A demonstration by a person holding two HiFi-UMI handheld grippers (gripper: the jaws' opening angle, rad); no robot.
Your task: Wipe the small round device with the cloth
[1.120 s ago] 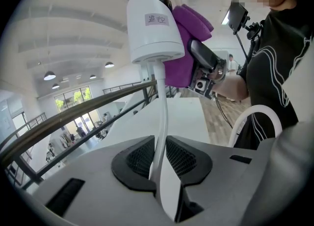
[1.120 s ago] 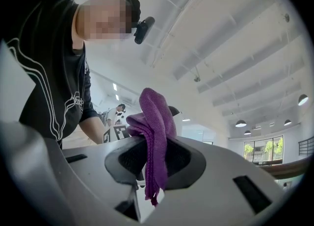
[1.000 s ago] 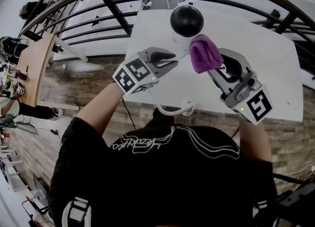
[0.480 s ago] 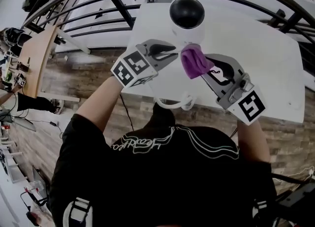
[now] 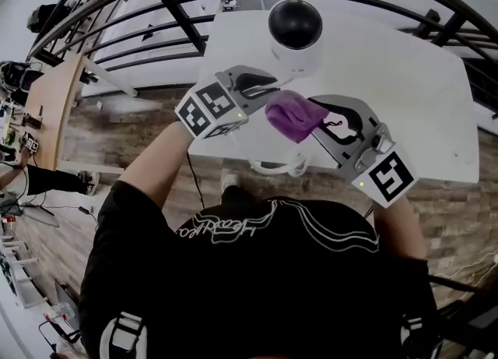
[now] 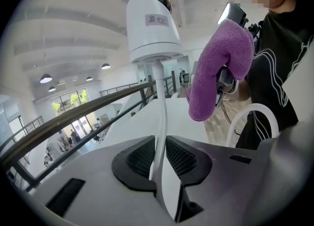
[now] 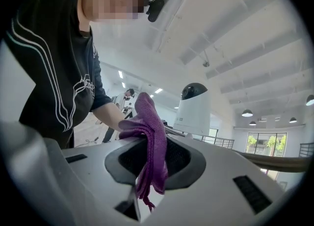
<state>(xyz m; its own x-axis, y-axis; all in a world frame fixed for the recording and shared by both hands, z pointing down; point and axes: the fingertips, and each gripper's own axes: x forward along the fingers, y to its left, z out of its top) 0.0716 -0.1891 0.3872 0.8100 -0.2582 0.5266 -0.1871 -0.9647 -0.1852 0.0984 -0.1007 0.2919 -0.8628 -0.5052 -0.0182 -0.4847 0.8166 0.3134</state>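
Observation:
The small round device (image 5: 296, 34) is white with a black dome and sits at the far side of the white table (image 5: 405, 93). Its thin white cable (image 6: 160, 112) runs from its underside (image 6: 153, 29) down between the jaws of my left gripper (image 6: 159, 166), which is shut on the cable. In the head view the left gripper (image 5: 261, 85) sits just in front of the device. My right gripper (image 5: 323, 120) is shut on the purple cloth (image 5: 292, 116), held a little short of the device. The cloth (image 7: 149, 141) drapes over the right gripper's jaws, with the device (image 7: 194, 110) beyond it.
A loop of white cable (image 5: 280, 167) hangs over the table's near edge. A black railing (image 5: 179, 11) runs behind and to the left of the table. Wood-look floor lies below, and a desk with people (image 5: 23, 100) is at far left.
The right gripper has drawn the purple cloth away from the device, back toward me and leftward. The left gripper and the device have stayed nearly still.

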